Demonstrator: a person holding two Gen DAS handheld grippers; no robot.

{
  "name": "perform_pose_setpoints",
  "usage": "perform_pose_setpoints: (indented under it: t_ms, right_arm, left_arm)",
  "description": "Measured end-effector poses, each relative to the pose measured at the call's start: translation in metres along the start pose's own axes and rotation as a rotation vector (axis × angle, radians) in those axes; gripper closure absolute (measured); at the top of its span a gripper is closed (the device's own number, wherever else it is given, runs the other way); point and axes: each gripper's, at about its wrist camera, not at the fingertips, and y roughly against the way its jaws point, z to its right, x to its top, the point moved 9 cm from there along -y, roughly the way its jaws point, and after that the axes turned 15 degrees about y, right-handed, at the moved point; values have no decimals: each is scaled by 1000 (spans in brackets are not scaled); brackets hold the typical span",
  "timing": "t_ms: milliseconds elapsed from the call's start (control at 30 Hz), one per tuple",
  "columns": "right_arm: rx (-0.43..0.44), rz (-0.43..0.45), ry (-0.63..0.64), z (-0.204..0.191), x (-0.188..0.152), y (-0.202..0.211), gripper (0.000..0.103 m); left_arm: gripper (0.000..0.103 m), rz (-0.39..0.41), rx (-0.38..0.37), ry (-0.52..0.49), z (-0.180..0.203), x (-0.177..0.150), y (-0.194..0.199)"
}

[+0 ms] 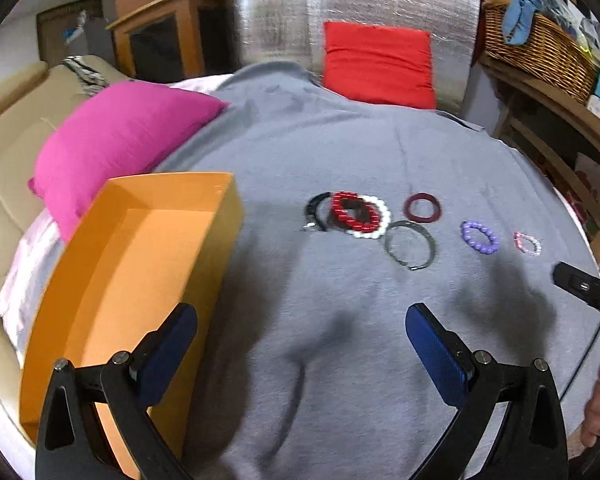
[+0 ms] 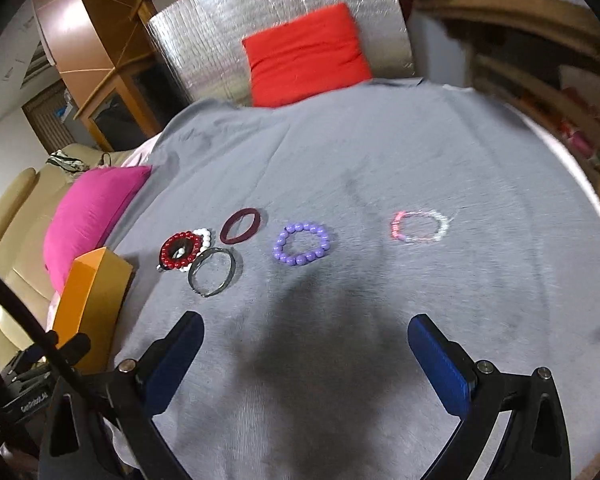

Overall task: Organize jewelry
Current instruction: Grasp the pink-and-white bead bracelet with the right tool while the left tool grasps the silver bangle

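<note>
Several bracelets lie in a row on the grey cloth (image 1: 340, 152). From left: a black band (image 1: 314, 206), a red bead bracelet (image 1: 350, 210) on a white bead one (image 1: 380, 216), a silver bangle (image 1: 410, 245), a maroon ring (image 1: 422, 208), a purple bead bracelet (image 1: 480, 236) and a pink and clear bead bracelet (image 1: 528, 243). They also show in the right wrist view: red (image 2: 180, 250), bangle (image 2: 214, 272), maroon (image 2: 240, 226), purple (image 2: 302, 244), pink (image 2: 420, 226). An empty orange box (image 1: 132, 264) stands at the left. My left gripper (image 1: 300, 332) and right gripper (image 2: 304, 340) are open, empty, short of the bracelets.
A pink cushion (image 1: 116, 140) lies behind the orange box, which also shows in the right wrist view (image 2: 96, 292). A red cushion (image 1: 378, 62) leans on a silver foil panel (image 1: 352, 4) at the back. A wicker basket (image 1: 540, 52) sits on wooden shelves at the right.
</note>
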Motion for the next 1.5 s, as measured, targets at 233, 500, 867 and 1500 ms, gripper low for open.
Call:
perform_pose_setpoints:
  t_ms: [233, 500, 867, 1500]
  right_arm:
    - [-53, -17, -102, 50, 9, -9, 1]
    - [-145, -72, -55, 94, 16, -41, 10]
    - [-275, -170, -10, 112, 22, -90, 30]
    - [-204, -46, -22, 102, 36, -56, 92]
  left_arm:
    - [5, -36, -69, -82, 50, 6, -28]
    - [14, -107, -91, -107, 84, 4, -79]
    - [14, -216, -116, -82, 109, -13, -127]
    - [42, -140, -175, -51, 104, -12, -93]
